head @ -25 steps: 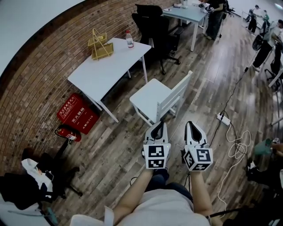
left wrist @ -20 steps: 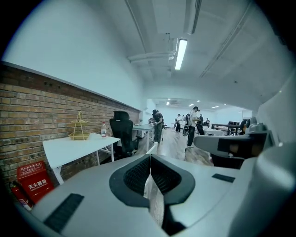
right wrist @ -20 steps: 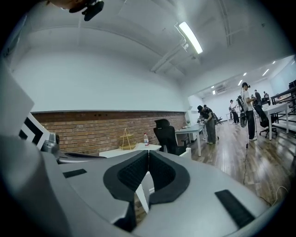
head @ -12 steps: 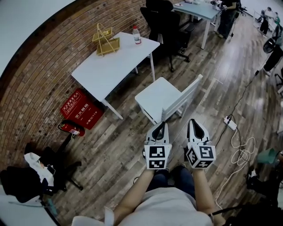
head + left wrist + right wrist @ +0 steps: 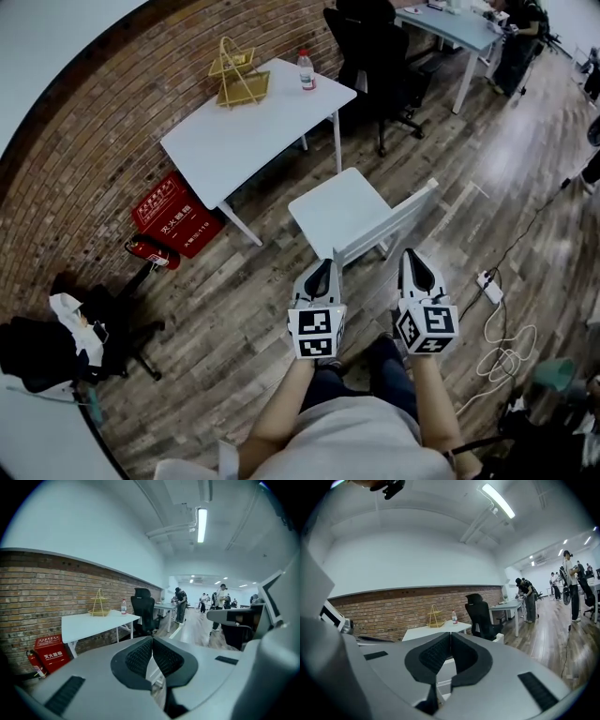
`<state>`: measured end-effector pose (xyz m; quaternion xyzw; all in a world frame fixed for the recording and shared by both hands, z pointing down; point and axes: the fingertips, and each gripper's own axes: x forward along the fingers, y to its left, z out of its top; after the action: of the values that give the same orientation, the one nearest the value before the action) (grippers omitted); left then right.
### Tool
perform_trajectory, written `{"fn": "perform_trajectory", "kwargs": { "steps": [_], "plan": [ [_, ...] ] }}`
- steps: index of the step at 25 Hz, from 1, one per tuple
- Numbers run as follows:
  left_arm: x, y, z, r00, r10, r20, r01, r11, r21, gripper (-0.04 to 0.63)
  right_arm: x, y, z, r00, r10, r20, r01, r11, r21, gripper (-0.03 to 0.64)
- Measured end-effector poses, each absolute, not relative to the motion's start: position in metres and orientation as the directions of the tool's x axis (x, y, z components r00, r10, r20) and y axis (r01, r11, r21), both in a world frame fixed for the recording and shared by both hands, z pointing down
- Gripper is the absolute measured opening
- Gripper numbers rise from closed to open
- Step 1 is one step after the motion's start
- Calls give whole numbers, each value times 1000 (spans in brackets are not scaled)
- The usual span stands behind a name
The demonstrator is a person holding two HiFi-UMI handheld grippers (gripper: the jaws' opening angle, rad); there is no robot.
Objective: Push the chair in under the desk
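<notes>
As we read it off the head view, chair (image 5: 349, 211): white, upright on the wood floor off the long open side of the desk (image 5: 248, 131), fully out from under the top, with a strip of bare floor between seat and desk edge.
Chair orientation: seat front faces the desk; slatted back is on the side away from the desk.
Desk: white top and white legs, its other long side along the brick wall (image 5: 103, 141).
On desk: yellow wire basket (image 5: 241, 75) and clear bottle (image 5: 306, 69), both at the desk's far end, near each other.
Left gripper (image 5: 324, 266): past the chair from the desk, tip just beside the lower end of the backrest; we cannot tell if it touches.
Left pads (image 5: 139, 657): pressed together, nothing between them.
Right gripper (image 5: 412, 255): alongside the left one and farther from the desk, tip near the backrest with a gap showing.
Right pads (image 5: 436, 656): pressed together, nothing between them.
Desk near end: red box (image 5: 178, 214) on the floor by the wall, with the fire extinguisher (image 5: 150, 251) just past it from the desk.
Desk far end: black office chair (image 5: 380, 56) stands beyond it.
Power strip (image 5: 488, 281): on the floor, well apart from the desk, past the chair.
</notes>
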<state>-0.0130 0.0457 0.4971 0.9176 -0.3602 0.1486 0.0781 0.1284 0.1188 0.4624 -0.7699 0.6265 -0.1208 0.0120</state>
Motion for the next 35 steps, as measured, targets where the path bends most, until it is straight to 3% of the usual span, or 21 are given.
{"fn": "perform_trajectory", "kwargs": {
  "steps": [14, 26, 35],
  "plan": [
    [54, 51, 495, 507, -792, 341, -847, -531, 27, 15, 250, 103, 470, -4, -979, 204, -988, -28, -155, 15],
    [43, 40, 517, 406, -824, 395, -895, -446, -12, 15, 268, 77, 497, -80, -967, 240, -983, 36, -181, 15],
    [83, -4, 524, 460, -782, 420, -861, -508, -2, 15, 270, 35, 517, -119, -946, 301, -985, 75, -152, 15]
  ]
}}
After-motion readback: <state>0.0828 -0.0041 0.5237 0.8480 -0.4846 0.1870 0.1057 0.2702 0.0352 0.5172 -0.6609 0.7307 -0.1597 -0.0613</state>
